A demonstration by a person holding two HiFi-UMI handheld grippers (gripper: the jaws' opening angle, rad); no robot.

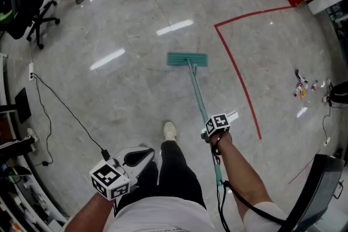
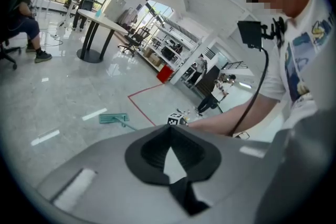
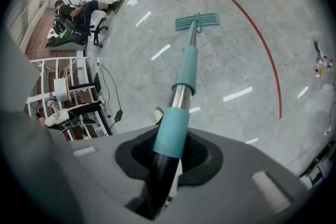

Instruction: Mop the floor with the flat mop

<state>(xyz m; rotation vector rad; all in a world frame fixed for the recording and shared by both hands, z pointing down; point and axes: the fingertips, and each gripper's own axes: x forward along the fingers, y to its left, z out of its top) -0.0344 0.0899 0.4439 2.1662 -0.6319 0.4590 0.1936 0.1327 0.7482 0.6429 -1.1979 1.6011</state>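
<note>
Lower left in head view, left gripper (image 1: 140,156) hangs free; right gripper (image 1: 209,137) carries the flat mop (image 1: 197,87), mop head (image 1: 187,59) mid-frame on the floor (image 1: 119,84). Left gripper view: jaws together, empty. Right gripper view: jaws clamped on the handle (image 3: 174,131). Mid-stroke, I judge; next, sweep with the mop head kept flat.

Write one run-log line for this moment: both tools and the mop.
right tool: shut on mop | left tool: shut, empty | mop head: on floor

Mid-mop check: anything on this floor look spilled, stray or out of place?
Yes: a few small items lie scattered on the floor right of the red tape line, and a black cable trails loose across the floor at left. The mop head lies flat; nothing looks spilled.
</note>
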